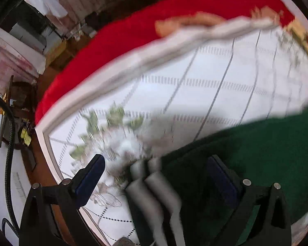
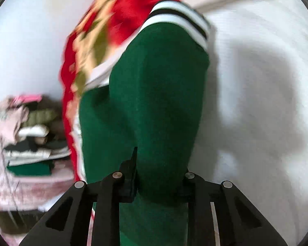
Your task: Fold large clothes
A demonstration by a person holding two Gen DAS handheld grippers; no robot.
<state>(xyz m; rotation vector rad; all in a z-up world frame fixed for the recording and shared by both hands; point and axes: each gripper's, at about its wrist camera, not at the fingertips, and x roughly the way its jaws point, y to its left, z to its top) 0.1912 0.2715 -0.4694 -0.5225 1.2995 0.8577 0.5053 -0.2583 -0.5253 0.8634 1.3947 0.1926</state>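
Observation:
A dark green garment (image 1: pixel 256 153) lies on a white patterned bed sheet (image 1: pixel 215 71). In the left wrist view my left gripper (image 1: pixel 157 174) points down and stands wide open. The garment's blurred striped ribbed edge (image 1: pixel 152 184) lies between its blue pads (image 1: pixel 92 174), which do not press on it. In the right wrist view my right gripper (image 2: pixel 160 176) is shut on a green sleeve (image 2: pixel 158 102). That sleeve stretches away to a white-and-black striped cuff (image 2: pixel 178 18). Green cloth hides the right fingertips. Both views are motion-blurred.
A red blanket (image 1: pixel 113 41) with a cream floral border (image 2: pixel 88 47) lies along the sheet's edge. A stack of folded clothes (image 2: pixel 30 143) sits to the left in the right wrist view. A black hose (image 1: pixel 9 135) hangs at the left wrist view's left edge, near furniture.

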